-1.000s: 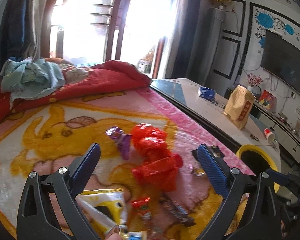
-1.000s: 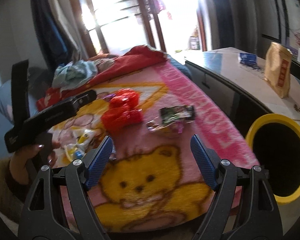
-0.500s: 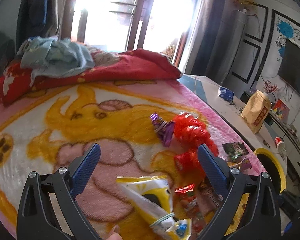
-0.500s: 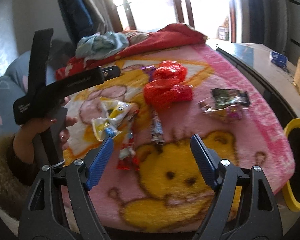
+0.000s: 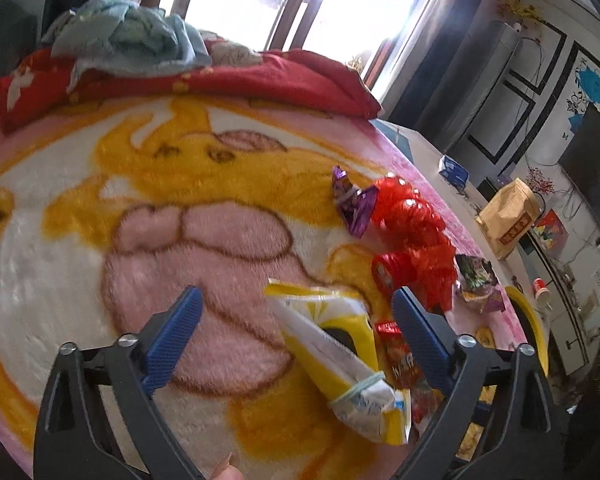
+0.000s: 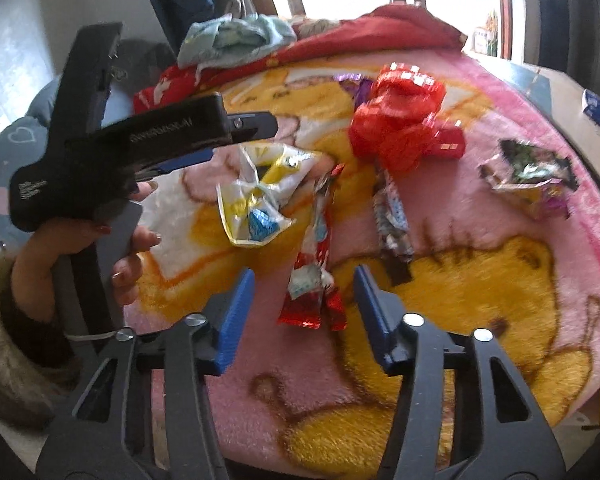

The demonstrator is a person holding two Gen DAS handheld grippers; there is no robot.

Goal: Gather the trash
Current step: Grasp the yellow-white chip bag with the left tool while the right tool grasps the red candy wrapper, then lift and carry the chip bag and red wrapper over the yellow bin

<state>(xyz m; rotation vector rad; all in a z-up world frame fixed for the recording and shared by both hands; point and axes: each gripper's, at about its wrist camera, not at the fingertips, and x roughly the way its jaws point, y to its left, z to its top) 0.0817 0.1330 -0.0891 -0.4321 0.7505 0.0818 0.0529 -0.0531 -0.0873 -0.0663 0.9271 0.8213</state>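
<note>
Trash lies on a pink and yellow bear blanket (image 5: pixel 188 216). A yellow and white wrapper (image 5: pixel 340 356) lies between the open fingers of my left gripper (image 5: pixel 296 328); it also shows in the right wrist view (image 6: pixel 260 192). A red wrapper (image 6: pixel 314 276) lies between the open fingers of my right gripper (image 6: pixel 304 308). A crumpled red plastic bag (image 6: pixel 400 128), a purple wrapper (image 5: pixel 354 204), a dark candy wrapper (image 6: pixel 392 224) and a green and purple wrapper (image 6: pixel 532 176) lie further off. The left gripper (image 6: pixel 244 136) shows in the right wrist view above the yellow wrapper.
A yellow-rimmed bin (image 5: pixel 534 328) stands past the bed's right edge. A low white cabinet (image 5: pixel 472 208) holds a brown paper bag (image 5: pixel 508 220) and a blue box (image 5: pixel 454 170). Red bedding (image 5: pixel 220 80) and blue cloth (image 5: pixel 128 36) lie at the far end.
Both grippers have moved closer to the blanket. The yellow wrapper now sits between the left fingers, the red wrapper between the right fingers. The right jaws have narrowed somewhat.
</note>
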